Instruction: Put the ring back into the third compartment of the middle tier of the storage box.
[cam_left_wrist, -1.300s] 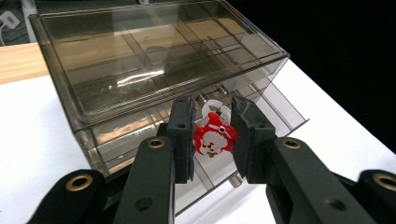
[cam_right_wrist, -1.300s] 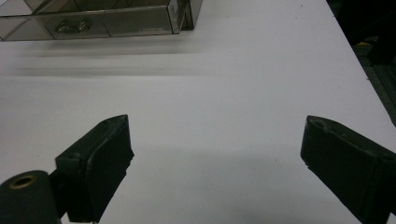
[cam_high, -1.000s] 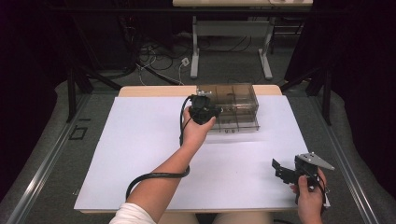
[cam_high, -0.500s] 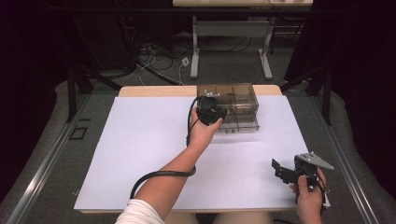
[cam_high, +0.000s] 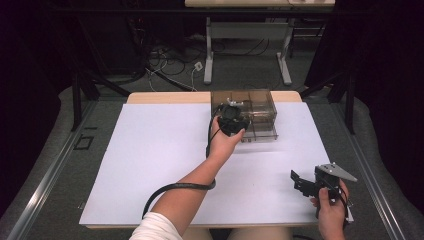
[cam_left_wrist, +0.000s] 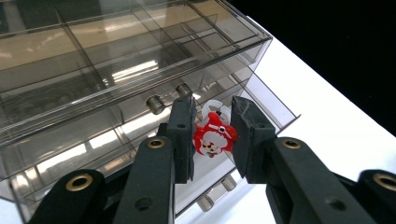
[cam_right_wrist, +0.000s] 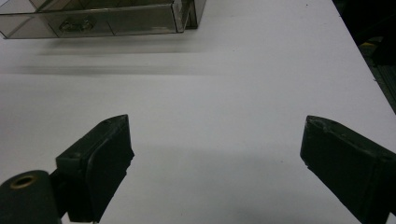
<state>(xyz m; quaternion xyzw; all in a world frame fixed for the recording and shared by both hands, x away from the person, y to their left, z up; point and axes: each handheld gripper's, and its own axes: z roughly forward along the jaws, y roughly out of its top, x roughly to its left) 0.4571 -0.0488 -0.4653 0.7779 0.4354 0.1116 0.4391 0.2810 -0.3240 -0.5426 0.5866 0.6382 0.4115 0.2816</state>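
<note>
L gripper (cam_left_wrist: 212, 135) is clamped on a small red-and-white Santa figure (cam_left_wrist: 214, 139), one black pad on each side; a white loop sticks out of the figure's top. In the high view the L gripper (cam_high: 233, 119) sits at the front-left of the clear drawer box (cam_high: 260, 102), just over its front face, so the figure is up in the air right in front of the drawers, not on the table.

The box is smoky see-through plastic w/ dividers inside and small round knobs (cam_left_wrist: 155, 104) on the drawer fronts. One lower drawer (cam_left_wrist: 271, 105) stands pulled out past the box face, its far corner overhanging toward the white table top (cam_left_wrist: 336, 121). Figure is near the knobs, apart from them; can't tell if it's above the open drawer or just beside it.

R gripper (cam_high: 306, 181) is near the table's front-right corner, well apart from the box, jaws wide apart w/ nothing between them. In the R gripper view, bare white surface (cam_right_wrist: 219, 107) runs from the R gripper (cam_right_wrist: 215, 154) up to the box front (cam_right_wrist: 107, 21); table's right edge (cam_right_wrist: 364, 60) runs close by.

Room: big open white area left of the box and across the front. Box sits at the back edge, centre-right. L cable (cam_high: 175, 190) trails over the front-left part.
</note>
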